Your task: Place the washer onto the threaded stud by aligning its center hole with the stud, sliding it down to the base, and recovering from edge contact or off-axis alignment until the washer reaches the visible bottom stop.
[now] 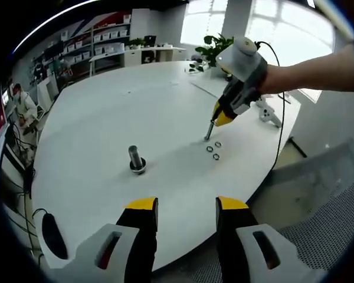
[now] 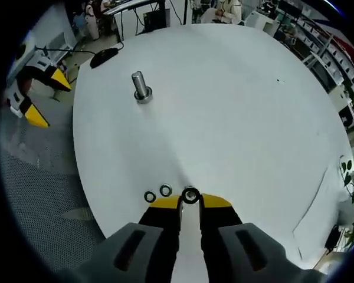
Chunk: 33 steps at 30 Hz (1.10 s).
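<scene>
The threaded stud (image 1: 135,158) stands upright on its round base on the white table (image 1: 106,106); it is also visible further off (image 2: 141,86). Three washers lie close together near the table edge (image 1: 214,150). My right gripper (image 2: 190,201) points down at them, jaws nearly together. One washer (image 2: 190,195) sits right at its tips, and I cannot tell whether it is pinched. Two more washers (image 2: 157,193) lie just beside it. My right gripper (image 1: 215,121) also shows from the left view, held by a person's hand. My left gripper (image 1: 187,205) hangs open over the table's near edge, holding nothing.
The table edge (image 2: 106,218) runs close to the washers, with grey floor (image 2: 41,194) beyond. A dark computer mouse (image 1: 52,234) lies near the table's rim. Shelves, desks and a plant (image 1: 215,47) stand at the back, and a person (image 1: 23,106) sits far off.
</scene>
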{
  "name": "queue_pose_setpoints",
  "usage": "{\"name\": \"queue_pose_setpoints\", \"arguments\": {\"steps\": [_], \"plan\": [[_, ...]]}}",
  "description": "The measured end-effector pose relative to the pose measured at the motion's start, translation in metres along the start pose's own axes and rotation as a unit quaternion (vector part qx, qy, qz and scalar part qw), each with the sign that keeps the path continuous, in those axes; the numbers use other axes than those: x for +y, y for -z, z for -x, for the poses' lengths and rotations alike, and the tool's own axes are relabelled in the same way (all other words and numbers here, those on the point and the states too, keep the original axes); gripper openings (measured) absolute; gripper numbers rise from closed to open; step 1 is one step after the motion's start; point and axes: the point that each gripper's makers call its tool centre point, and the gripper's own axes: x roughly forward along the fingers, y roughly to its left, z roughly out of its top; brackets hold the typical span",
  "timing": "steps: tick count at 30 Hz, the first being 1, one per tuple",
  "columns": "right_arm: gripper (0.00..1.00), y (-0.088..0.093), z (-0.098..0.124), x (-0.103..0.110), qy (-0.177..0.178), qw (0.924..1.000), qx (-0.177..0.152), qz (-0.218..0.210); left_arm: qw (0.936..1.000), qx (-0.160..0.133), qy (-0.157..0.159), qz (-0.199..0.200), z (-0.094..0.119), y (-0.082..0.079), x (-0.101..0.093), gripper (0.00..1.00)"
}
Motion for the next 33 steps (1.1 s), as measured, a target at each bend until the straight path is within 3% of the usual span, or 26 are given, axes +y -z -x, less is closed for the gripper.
{"name": "queue_pose_setpoints", "arguments": {"steps": [33], "plan": [[0.14,0.014,-0.038,0.001,-0.015,0.999,0.04,-0.011,0.9999,0.008,0.006,-0.003,-0.002,0.004,-0.002,0.37]]}}
